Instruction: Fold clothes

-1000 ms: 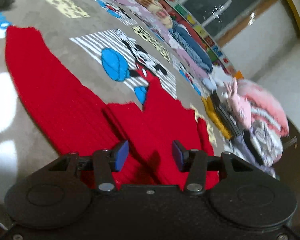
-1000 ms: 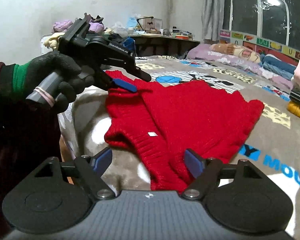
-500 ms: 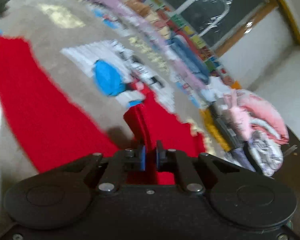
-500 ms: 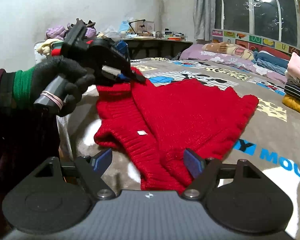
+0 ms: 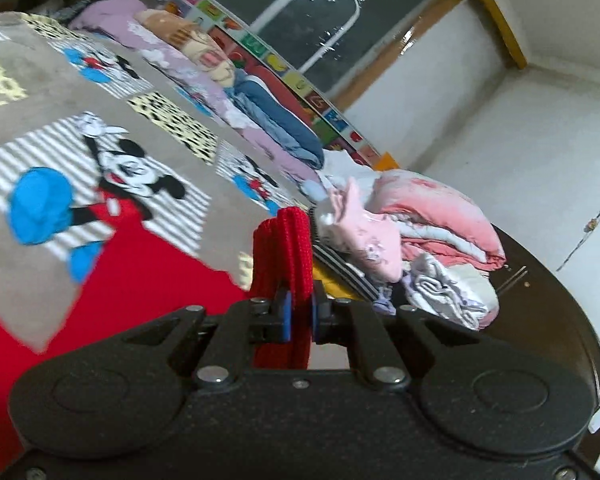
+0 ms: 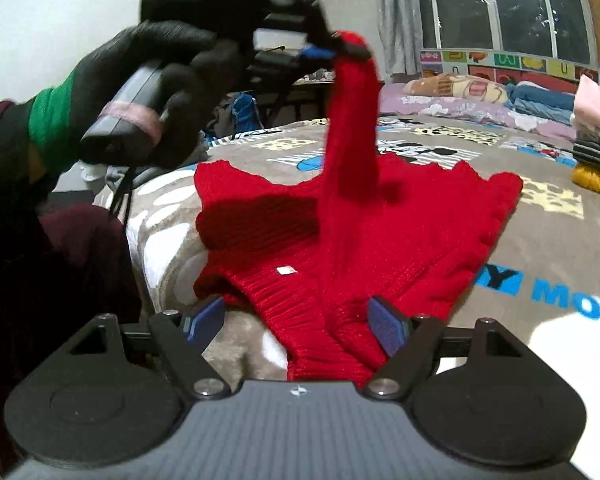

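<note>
I had the left claw [image 5: 298, 316] clamped on the red sweater's sleeve [image 6: 352, 120], raised to fold inward, while the right claw [image 6: 296, 322] gaped wide, empty, above the collar.

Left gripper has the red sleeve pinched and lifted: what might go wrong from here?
1. The left gripper pinches only the tip of the sleeve; the knit could slip out.
2. The right gripper is open and pins nothing, so pulling may drag the red sweater across the blanket and undo the fold.
</note>
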### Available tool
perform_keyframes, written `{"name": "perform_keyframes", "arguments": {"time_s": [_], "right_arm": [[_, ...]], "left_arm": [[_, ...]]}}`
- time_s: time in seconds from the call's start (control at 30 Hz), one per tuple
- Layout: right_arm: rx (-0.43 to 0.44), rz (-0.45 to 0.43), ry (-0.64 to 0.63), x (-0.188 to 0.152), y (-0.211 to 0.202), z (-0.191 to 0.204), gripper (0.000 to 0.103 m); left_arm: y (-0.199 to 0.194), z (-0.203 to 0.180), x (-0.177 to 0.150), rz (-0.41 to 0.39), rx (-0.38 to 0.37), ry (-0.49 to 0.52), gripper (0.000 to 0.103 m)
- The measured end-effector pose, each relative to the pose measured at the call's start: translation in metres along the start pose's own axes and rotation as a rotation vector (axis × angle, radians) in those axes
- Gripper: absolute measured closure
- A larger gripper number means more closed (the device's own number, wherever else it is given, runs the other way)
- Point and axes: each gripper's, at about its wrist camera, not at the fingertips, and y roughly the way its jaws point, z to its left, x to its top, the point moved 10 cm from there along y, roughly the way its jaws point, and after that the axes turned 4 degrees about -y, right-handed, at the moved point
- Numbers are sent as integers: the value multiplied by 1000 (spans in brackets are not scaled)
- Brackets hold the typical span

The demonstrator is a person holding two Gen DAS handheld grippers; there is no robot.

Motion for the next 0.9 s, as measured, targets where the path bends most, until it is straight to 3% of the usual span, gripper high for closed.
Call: {"name": "perform_keyframes", "arguments": {"time_s": [0.13,0.7,0.9], "right_arm": [[15,-12,33,0,-5,-3,25],[69,-35,128,-2,-24,-17,25],[89,-39,150,-2,-25,-21,25]], "left_arm": [[28,-11,-2,26,17,12,97],[121,14,-34,133,172,-26,98],[143,19,-46,152,242,52,98]]}}
